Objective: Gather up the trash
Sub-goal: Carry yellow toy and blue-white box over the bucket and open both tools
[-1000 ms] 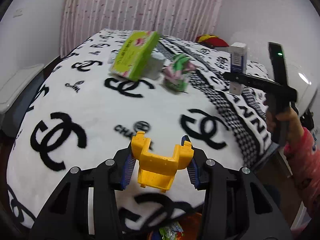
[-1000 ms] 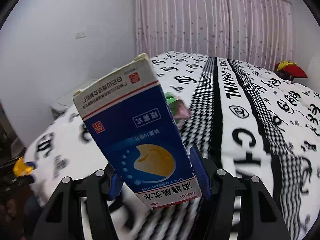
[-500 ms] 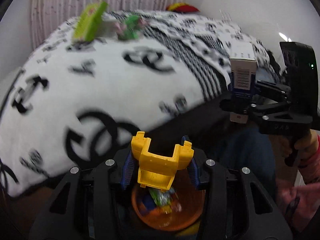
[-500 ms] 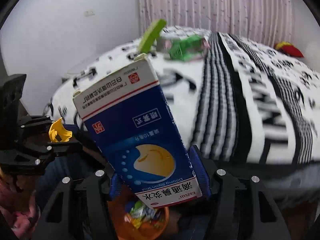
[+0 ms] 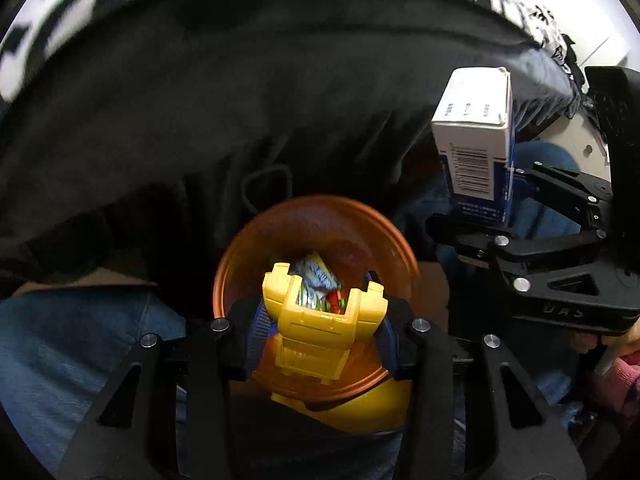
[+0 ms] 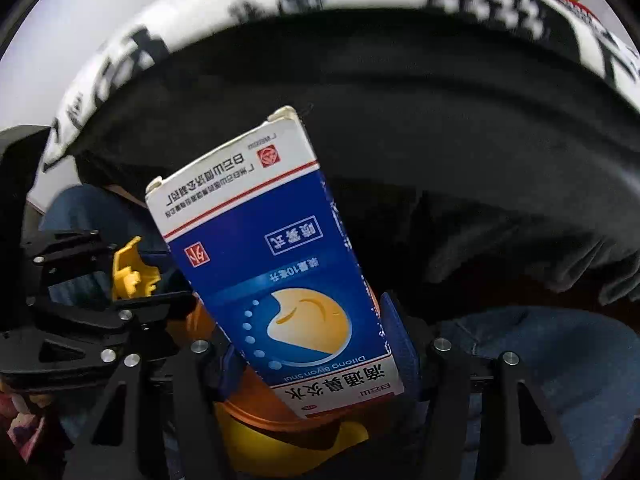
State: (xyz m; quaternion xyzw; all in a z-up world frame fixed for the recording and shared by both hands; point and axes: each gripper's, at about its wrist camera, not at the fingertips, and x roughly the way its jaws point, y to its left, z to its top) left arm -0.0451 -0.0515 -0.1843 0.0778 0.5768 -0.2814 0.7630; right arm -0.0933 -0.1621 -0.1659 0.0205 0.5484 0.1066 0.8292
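My left gripper (image 5: pixel 320 320) is shut on a yellow plastic piece (image 5: pixel 320 332) and holds it right above the orange trash bin (image 5: pixel 360 232), which has wrappers (image 5: pixel 316 280) in it. My right gripper (image 6: pixel 316 344) is shut on a blue and white medicine box (image 6: pixel 280 256), tilted, over the bin's rim (image 6: pixel 276 412). The box also shows in the left wrist view (image 5: pixel 476 140), held to the right of the bin by the right gripper (image 5: pixel 488 216). The left gripper with the yellow piece (image 6: pixel 132 276) shows at the left of the right wrist view.
The dark side of the bed (image 5: pixel 240 80) rises behind the bin, with the black and white bedspread (image 6: pixel 120 52) on top. Blue-jeaned legs (image 5: pixel 72 344) flank the bin. A yellow base (image 6: pixel 304 444) sits under the bin.
Both grippers have swung down from the bed to the bin. The yellow piece and the box now hang over the bin's opening. Both stay gripped.
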